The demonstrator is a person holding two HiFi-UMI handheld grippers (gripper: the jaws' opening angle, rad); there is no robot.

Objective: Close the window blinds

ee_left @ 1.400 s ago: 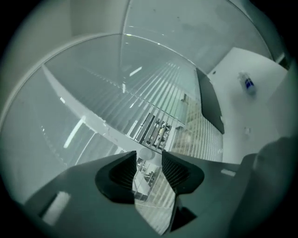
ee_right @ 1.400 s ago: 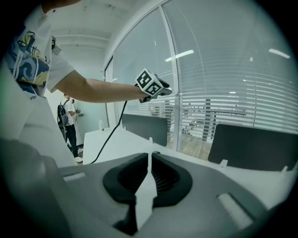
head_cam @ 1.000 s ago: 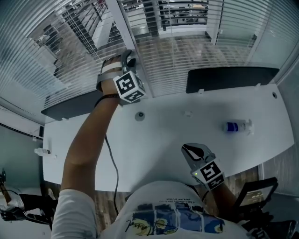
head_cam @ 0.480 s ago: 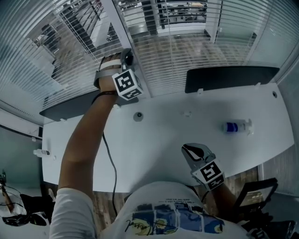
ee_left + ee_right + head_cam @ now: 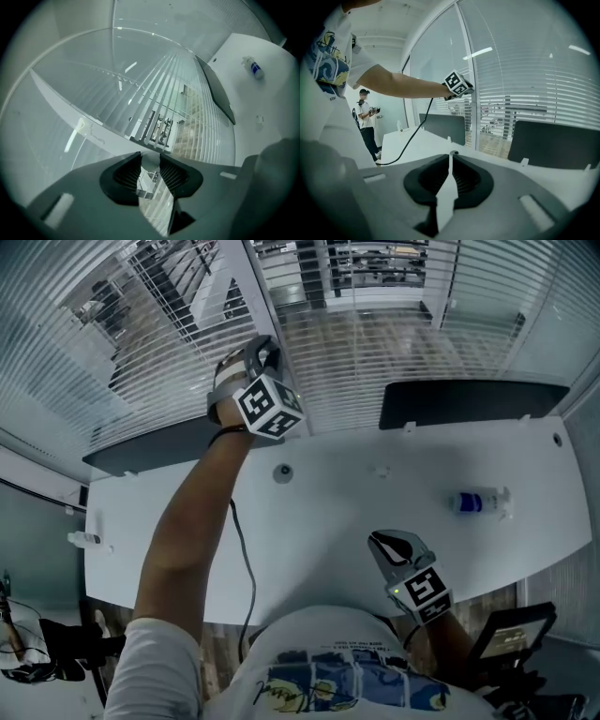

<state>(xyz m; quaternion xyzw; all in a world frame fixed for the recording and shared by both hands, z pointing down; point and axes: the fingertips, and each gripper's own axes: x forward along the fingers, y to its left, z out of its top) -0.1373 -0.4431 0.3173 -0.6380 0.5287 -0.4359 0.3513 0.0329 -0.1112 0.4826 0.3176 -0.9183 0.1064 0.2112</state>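
Here, the left gripper's (image 5: 261, 354) fingers are closing on the clear tilt wand (image 5: 146, 185), seemingly light, stiff and slippery, hanging before the blinds (image 5: 375, 343) beyond the surface's (image 5: 356, 493) far edge, while the right gripper's (image 5: 392, 542) fingers sit together.

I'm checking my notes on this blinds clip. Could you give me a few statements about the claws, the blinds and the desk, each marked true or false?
1. The left claw is empty. False: a clear wand sits between its jaws, which are closing on it.
2. The right claw is shut with nothing in it. True.
3. The blinds are fully closed. False: the slats are tilted open and the outside shows through the gaps.
4. A bottle lies on the white desk. True.
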